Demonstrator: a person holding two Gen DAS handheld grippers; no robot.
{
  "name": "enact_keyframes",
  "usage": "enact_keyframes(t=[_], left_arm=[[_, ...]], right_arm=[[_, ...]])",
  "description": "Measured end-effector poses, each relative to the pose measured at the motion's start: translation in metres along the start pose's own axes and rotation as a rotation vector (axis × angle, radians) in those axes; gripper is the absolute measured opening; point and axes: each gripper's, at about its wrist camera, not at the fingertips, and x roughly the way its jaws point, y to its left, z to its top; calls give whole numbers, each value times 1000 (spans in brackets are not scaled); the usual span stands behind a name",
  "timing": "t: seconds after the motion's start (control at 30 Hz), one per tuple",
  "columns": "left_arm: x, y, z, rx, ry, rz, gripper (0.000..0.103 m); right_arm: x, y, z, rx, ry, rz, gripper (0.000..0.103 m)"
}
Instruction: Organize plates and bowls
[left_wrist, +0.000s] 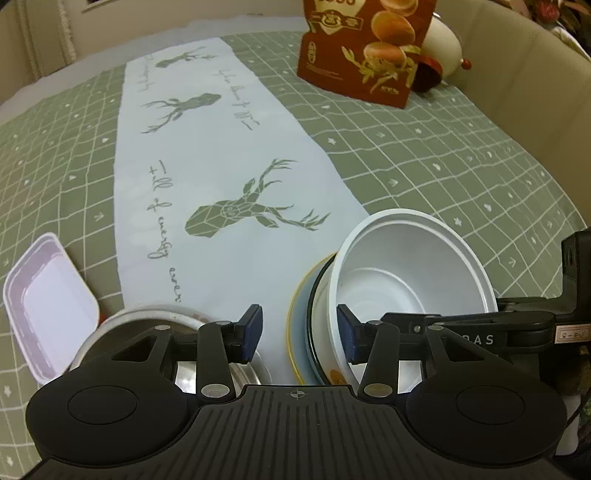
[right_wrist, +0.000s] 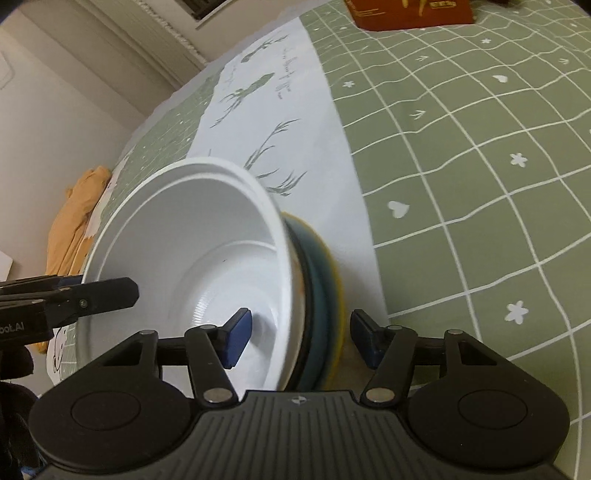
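Note:
A white plastic bowl (left_wrist: 406, 273) sits tilted in an enamel bowl with a black rim (left_wrist: 317, 317), on a blue plate with a yellow rim (left_wrist: 293, 332). My left gripper (left_wrist: 300, 334) is open beside this stack, its right pad close against the white bowl's outer wall. In the right wrist view my right gripper (right_wrist: 301, 341) is open astride the stack's near edge. One pad is inside the white bowl (right_wrist: 192, 251) and the other is outside the plate's yellow rim (right_wrist: 338, 306); neither visibly presses. A finger (right_wrist: 107, 293) of the left gripper reaches the bowl's left rim.
A steel bowl (left_wrist: 147, 325) and a white rectangular container (left_wrist: 48, 302) lie at the lower left under the left gripper. A red snack bag (left_wrist: 365, 48) stands at the far side of the green checked tablecloth (left_wrist: 443, 166). A yellow cloth (right_wrist: 74, 221) lies beyond the table's left edge.

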Motion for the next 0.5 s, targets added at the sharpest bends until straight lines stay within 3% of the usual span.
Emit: enact_keyframes(t=[0.2,0.37,0.5], left_arm=[[23,1,10,-12,81,-6,48],[42,8,7,-78,141,-69,44],[43,3,2,-91,135,-110,59]], right_arm=[[-2,-4,0,12,2,2,60],[-1,-7,-1,19,17,25,60],[1,-10,-2,52,48,79,60]])
